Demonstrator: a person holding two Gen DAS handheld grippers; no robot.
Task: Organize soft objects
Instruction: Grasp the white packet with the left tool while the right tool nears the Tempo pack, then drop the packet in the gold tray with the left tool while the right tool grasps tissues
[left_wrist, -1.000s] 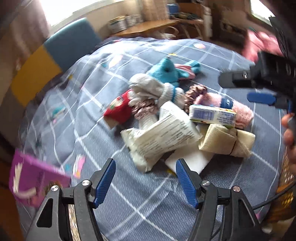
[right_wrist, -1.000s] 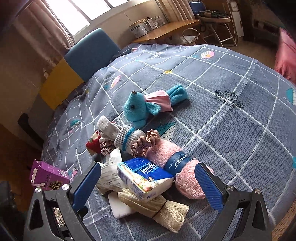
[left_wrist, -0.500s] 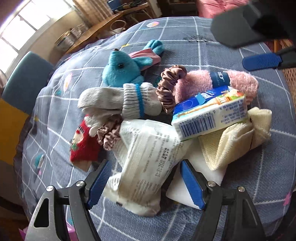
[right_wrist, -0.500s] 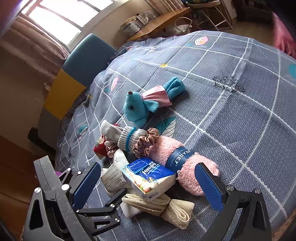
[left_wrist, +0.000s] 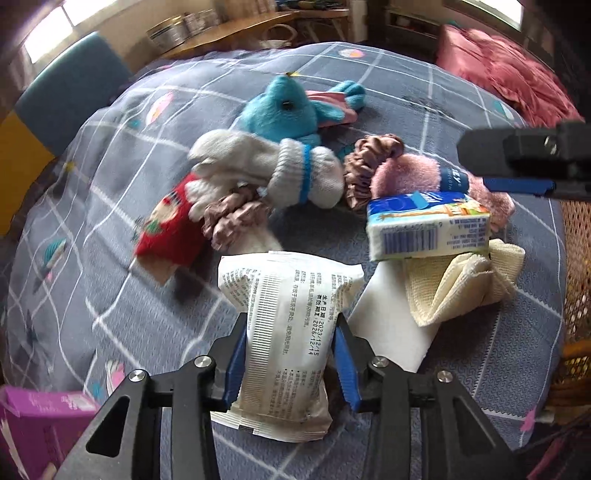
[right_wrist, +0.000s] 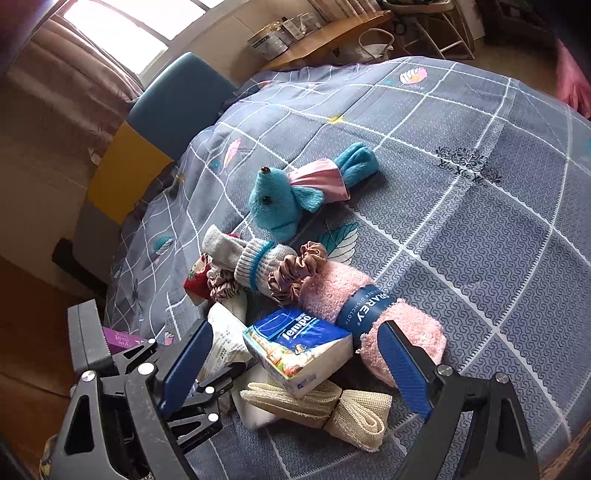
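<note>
Left tool (left_wrist: 290, 354) closing around white printed packet (left_wrist: 286, 332) at 6 o'clock of pile on bed (left_wrist: 110, 295); pads pressing packet's flanks. Risk: slick wrapper squirting out under narrow, low pinch; neighbouring cream mesh cloth (left_wrist: 461, 288) dragged along.

Right tool (right_wrist: 295, 369) still wide, closing slightly, straddling blue tissue pack (right_wrist: 295, 350) without visible contact. Risk: catching pink rolled towel (right_wrist: 369, 302) at 2 o'clock, or bumping left tool at 8 o'clock.

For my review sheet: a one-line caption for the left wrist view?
Left gripper closing on a white printed packet beside piled socks, scrunchies and a tissue pack on the bed.
</note>
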